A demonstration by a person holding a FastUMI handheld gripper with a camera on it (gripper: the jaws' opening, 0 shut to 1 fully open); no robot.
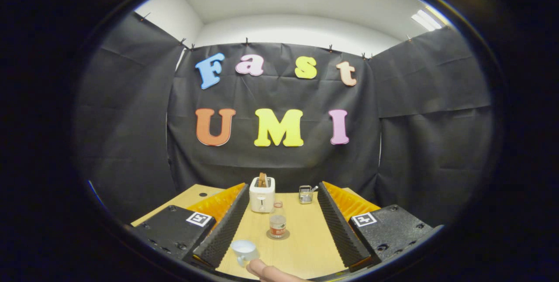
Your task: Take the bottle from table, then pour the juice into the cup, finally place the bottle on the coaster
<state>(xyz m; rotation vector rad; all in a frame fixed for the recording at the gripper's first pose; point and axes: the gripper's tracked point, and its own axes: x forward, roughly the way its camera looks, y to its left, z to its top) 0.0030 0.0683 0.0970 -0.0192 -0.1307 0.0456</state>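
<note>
The hand-held gripper [279, 225] hangs above a pale wooden bench [305, 247] with its two ridged fingers [338, 225] spread wide apart, holding and touching nothing. Between the fingers, out ahead on the bench, a small clear bottle [277, 223] with an orange label stands upright on a round coaster [278, 235]. Nearer, close to the left finger, a white cup [243, 250] sits on the bench, and a person's fingertip [262, 269] shows just beside it at the near edge. Beyond the bottle stands a cream toaster [262, 194] with toast poking out of its slots. To the right of the toaster, well apart from the bottle, is a small metal rack [305, 194]
</note>
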